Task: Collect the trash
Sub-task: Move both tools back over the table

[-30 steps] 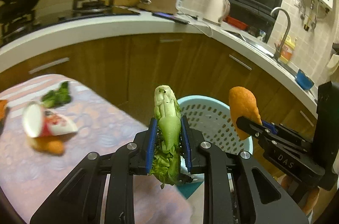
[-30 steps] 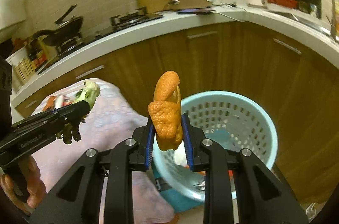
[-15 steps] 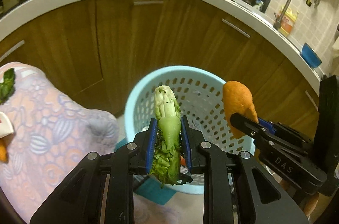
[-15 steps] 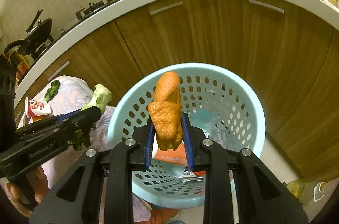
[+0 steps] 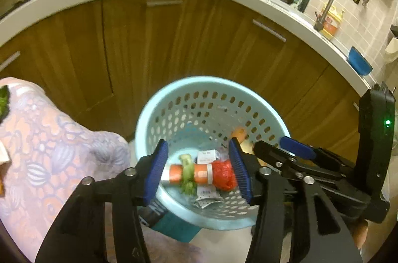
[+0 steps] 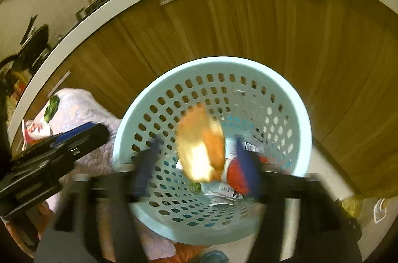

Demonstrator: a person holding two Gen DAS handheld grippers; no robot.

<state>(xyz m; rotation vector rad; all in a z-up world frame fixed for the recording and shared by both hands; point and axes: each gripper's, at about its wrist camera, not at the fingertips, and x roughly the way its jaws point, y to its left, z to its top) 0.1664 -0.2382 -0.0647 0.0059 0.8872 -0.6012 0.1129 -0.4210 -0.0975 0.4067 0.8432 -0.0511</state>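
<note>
I see both tongs just sprung apart over the basket [image 5: 174, 99] mid-frame: left tongs [image 5: 199, 167] empty, right tongs [image 6: 196, 163] released, orange scrap [image 6: 201, 146] blurred between them

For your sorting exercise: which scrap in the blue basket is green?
The vegetable stalk, lying across the orange-and-red packet at the basket bottom. The peel and paper wrappers are not green.

In the right wrist view, the right gripper [image 6: 196, 163] and an orange food scrap [image 6: 201, 146] are motion-blurred. The left picture edge cuts off a leafy green [image 5: 3, 104] on the tabletop [image 5: 49, 138].
</note>
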